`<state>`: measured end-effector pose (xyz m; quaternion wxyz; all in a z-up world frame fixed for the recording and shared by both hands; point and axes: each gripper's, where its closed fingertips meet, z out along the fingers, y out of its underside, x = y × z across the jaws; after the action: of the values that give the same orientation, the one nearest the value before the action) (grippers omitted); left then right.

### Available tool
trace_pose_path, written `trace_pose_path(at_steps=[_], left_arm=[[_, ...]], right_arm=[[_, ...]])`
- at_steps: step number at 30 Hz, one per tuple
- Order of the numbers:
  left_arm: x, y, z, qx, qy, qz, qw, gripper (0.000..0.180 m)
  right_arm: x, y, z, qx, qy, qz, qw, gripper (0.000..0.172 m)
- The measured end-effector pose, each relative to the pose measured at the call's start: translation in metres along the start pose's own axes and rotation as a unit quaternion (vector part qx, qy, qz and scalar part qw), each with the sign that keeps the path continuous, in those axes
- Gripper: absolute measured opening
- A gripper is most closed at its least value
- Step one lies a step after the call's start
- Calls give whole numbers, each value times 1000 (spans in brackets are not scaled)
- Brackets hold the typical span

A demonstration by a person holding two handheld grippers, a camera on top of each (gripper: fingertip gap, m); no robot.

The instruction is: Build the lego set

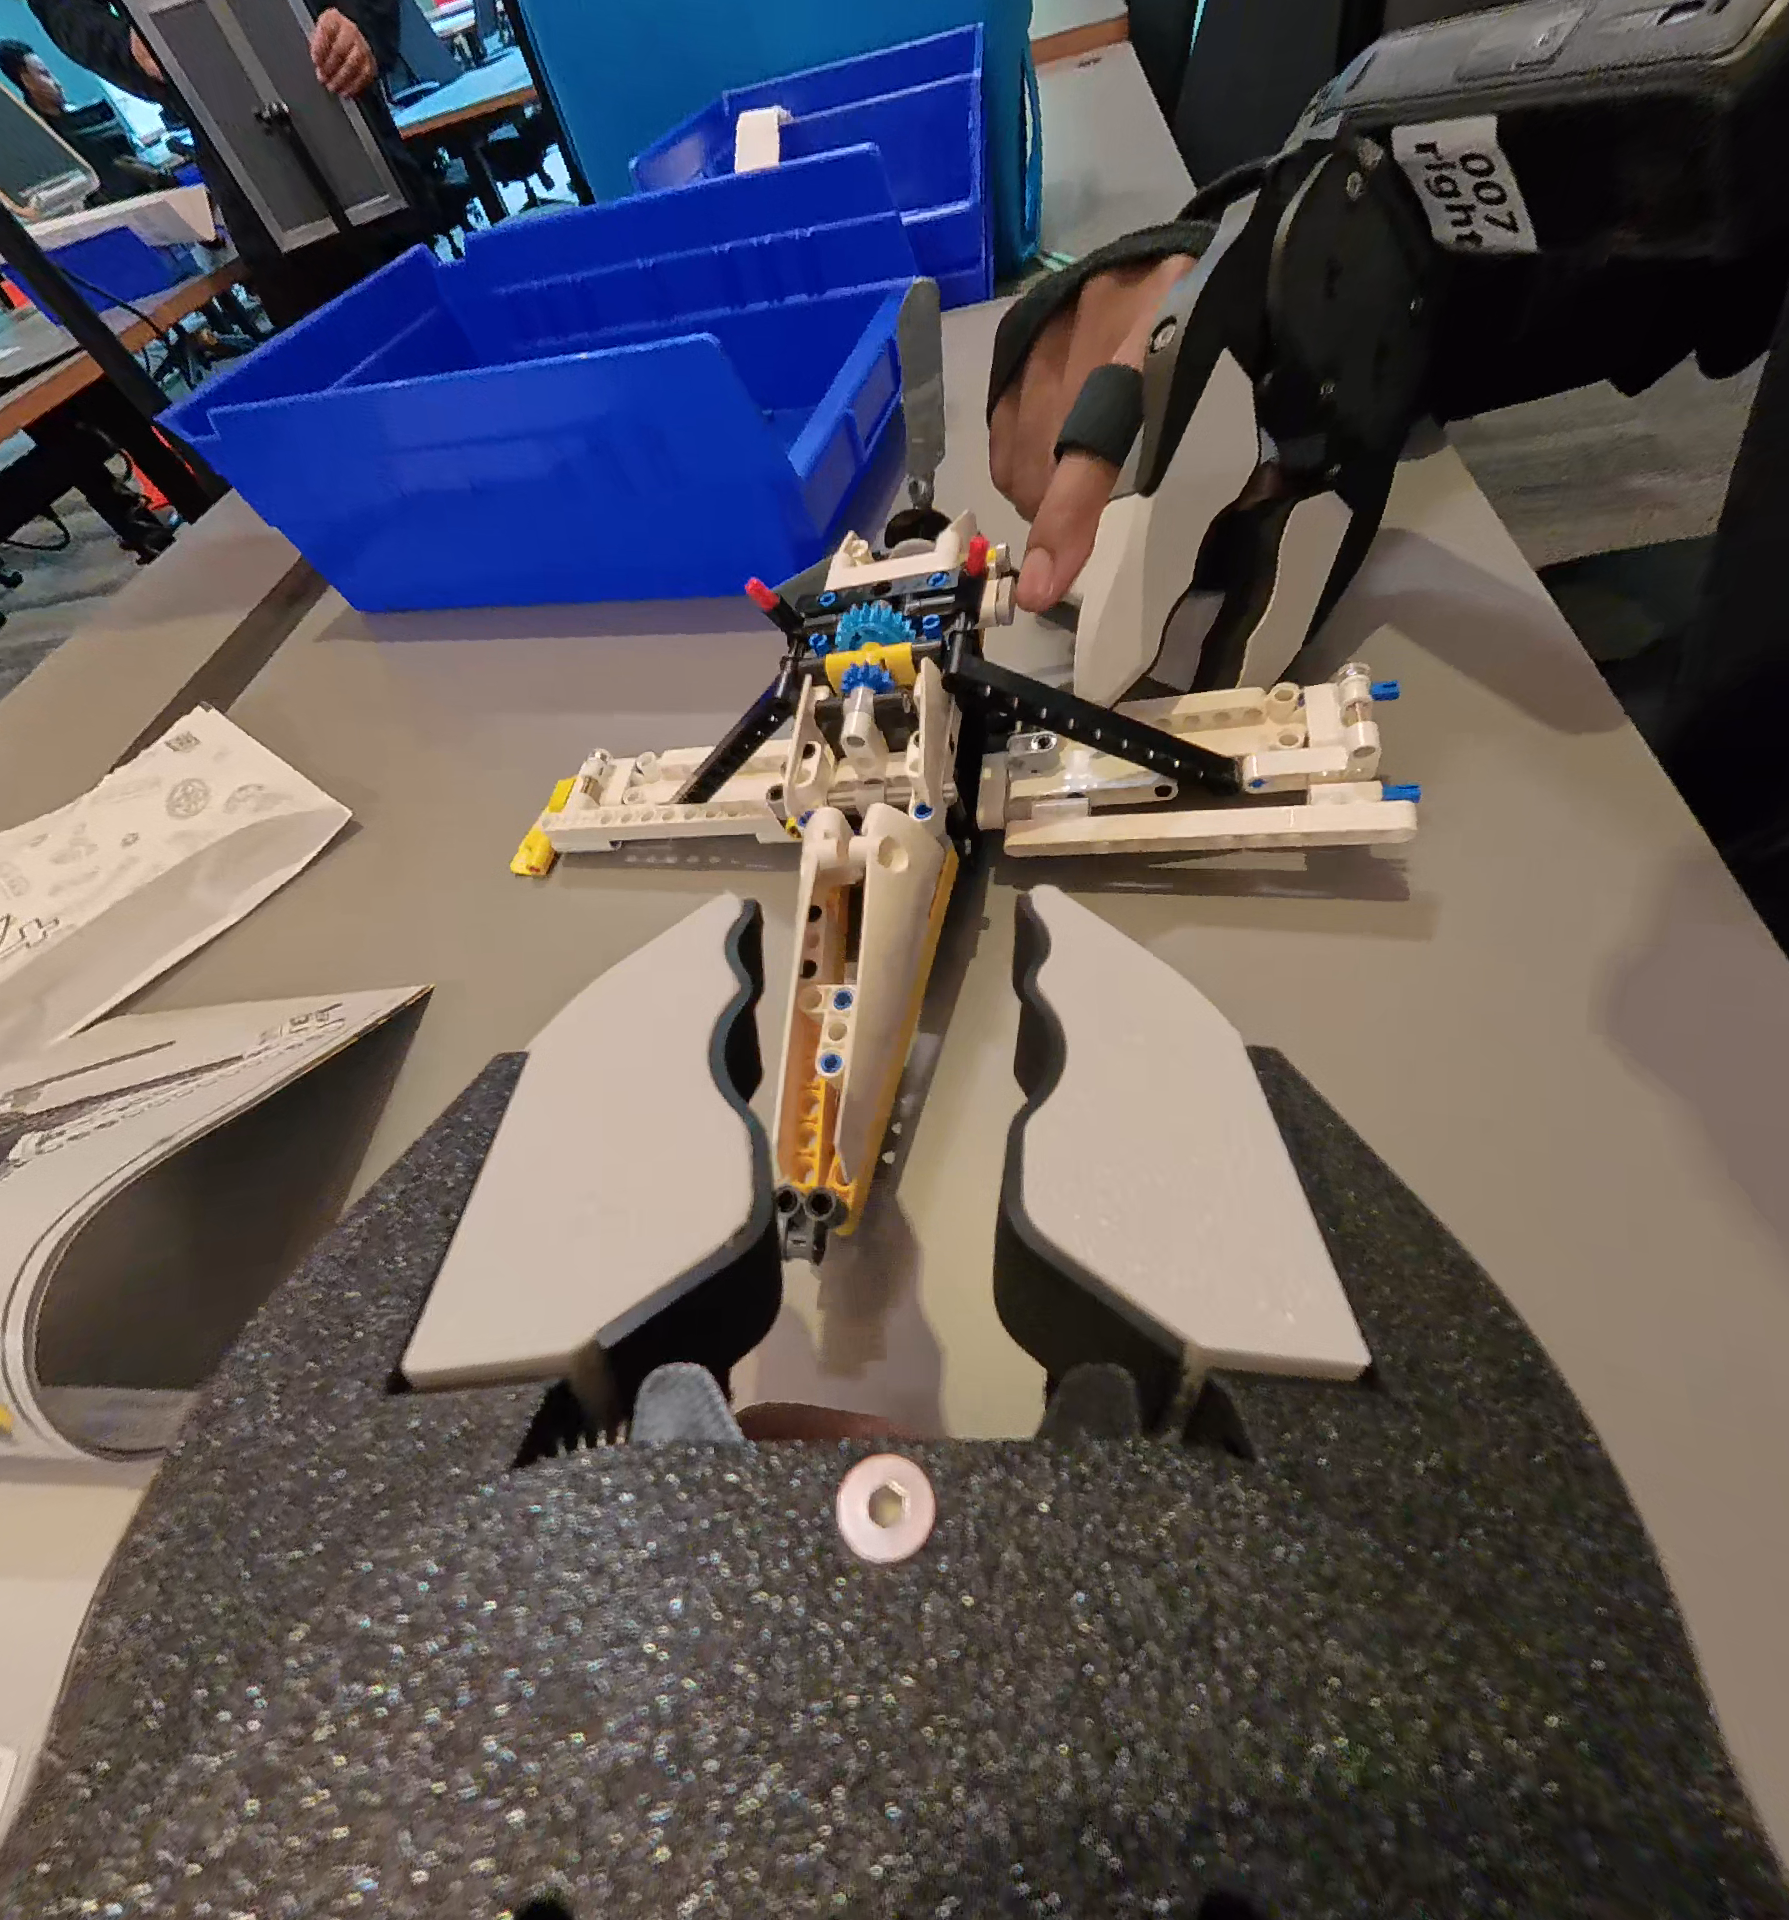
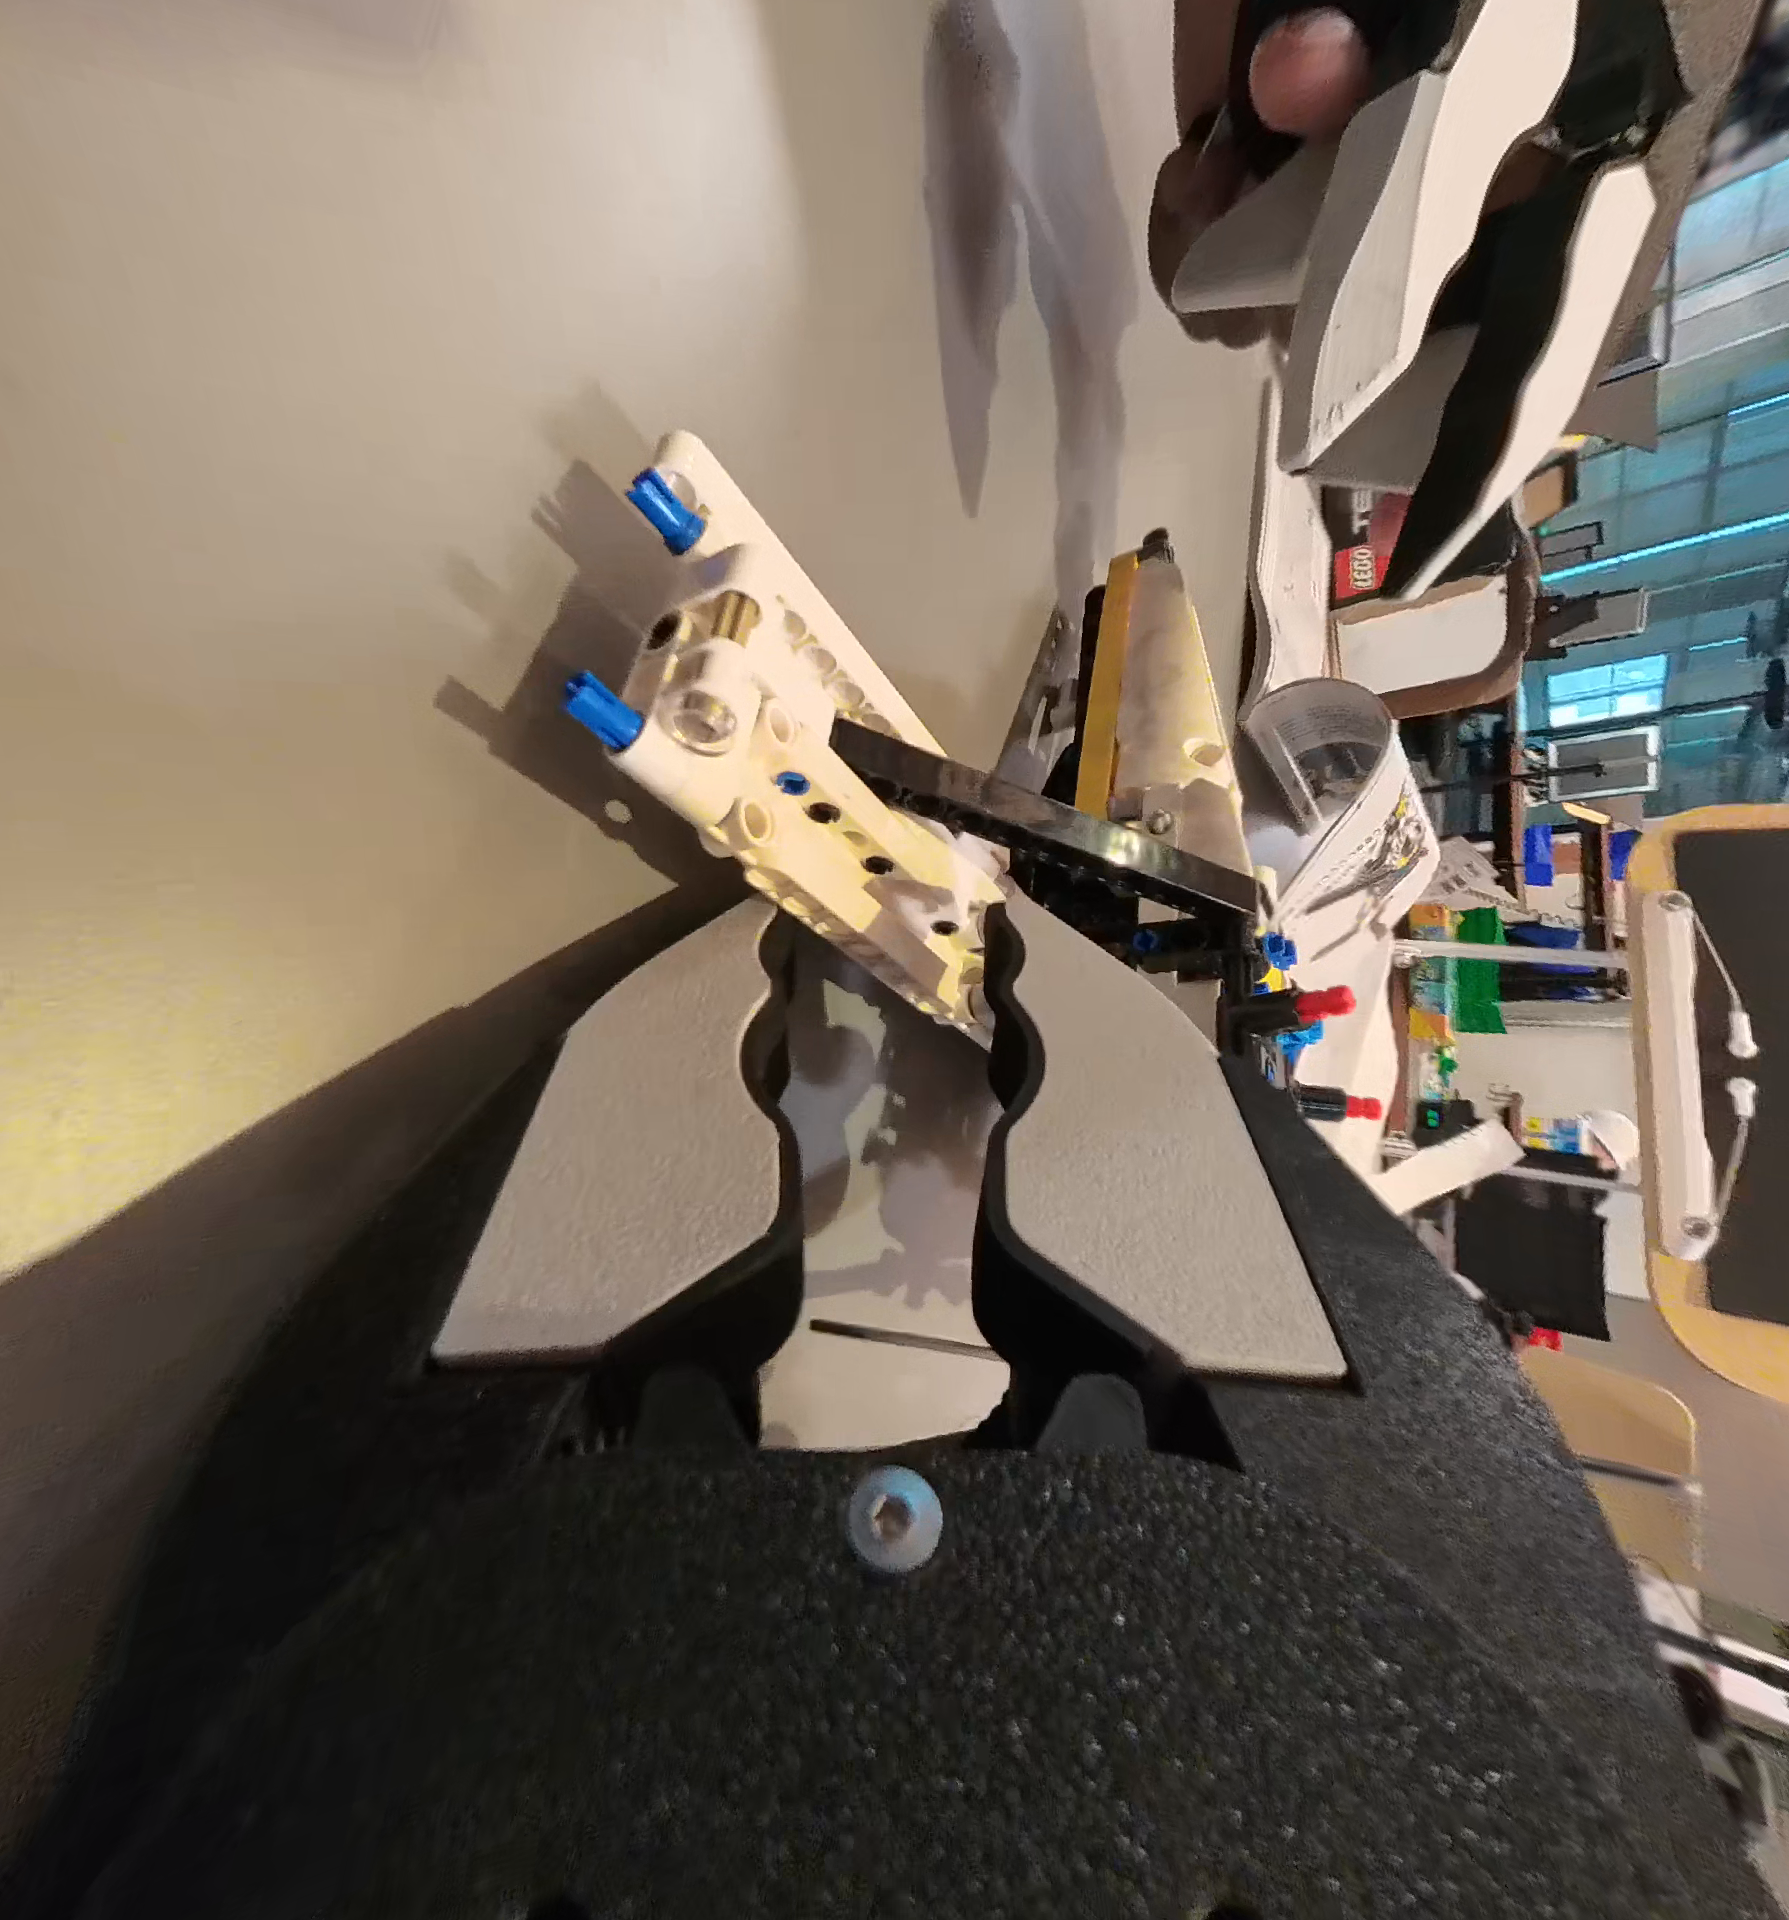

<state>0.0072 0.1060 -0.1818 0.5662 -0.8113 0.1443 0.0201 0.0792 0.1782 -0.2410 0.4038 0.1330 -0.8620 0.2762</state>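
Item: brick-built model plane, white, black and yellow, with blue gears and pins and red pins at the nose. Location: flat on the grey table, near the table's middle, wings spread to either side, tail pointing toward the left wrist camera.

Left tool: jaws apart, straddling the model's tail boom. The left finger lies close against the boom's white side; whether it touches cannot be told. The right finger stands clear, with bare table between it and the boom. The boom is not clamped.

Right tool: turned on its side, set at the wing's inner end beside the fuselage. Jaws apart. The white wing beam runs in between the fingertips and lies against one finger; the other finger stands off with a visible gap. Not gripping. In the left wrist view the person's hand wears this tool, a fingertip by the model's nose.

Nearby:
- Blue bins, several, on the table beyond the model.
- Metal blade, upright just behind the nose.
- Booklet, open and curled, left of the left tool.
- Printed sheet, beyond the booklet.
- Persons in the background, at other tables.
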Motion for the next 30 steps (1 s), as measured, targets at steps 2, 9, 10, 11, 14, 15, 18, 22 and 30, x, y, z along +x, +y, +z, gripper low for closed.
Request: trace_pose_path(at_steps=[2, 9, 10, 11, 14, 15, 18, 22, 30], left_arm=[[2, 0, 2, 5, 3, -3, 1000, 46], [7, 3, 4, 9, 9, -12, 1000, 45], [8, 3, 4, 10, 9, -12, 1000, 45], [9, 3, 4, 10, 10, -11, 1000, 45], [9, 4, 4, 11, 10, -13, 1000, 45], [10, 5, 4, 11, 11, -14, 1000, 45], [10, 5, 3, 14, 12, -18, 1000, 44], [11, 6, 3, 15, 16, -20, 1000, 44], [11, 10, 2, 14, 17, -27, 999, 44]], right_arm=[[-1, 1, -3, 5, -10, 9, 1000, 36], [-1, 1, -3, 6, -8, 7, 1000, 36], [-1, 1, -2, 6, -7, 6, 1000, 36], [-1, 2, -2, 5, -7, 6, 1000, 36], [0, 2, -2, 5, -4, 9, 1000, 36], [1, 3, -1, 5, -3, 9, 1000, 36], [2, 4, -1, 5, 2, 10, 1000, 34], [3, 4, 0, 11, 4, 20, 1000, 32], [4, 2, 1, 17, 4, 25, 1000, 31]])
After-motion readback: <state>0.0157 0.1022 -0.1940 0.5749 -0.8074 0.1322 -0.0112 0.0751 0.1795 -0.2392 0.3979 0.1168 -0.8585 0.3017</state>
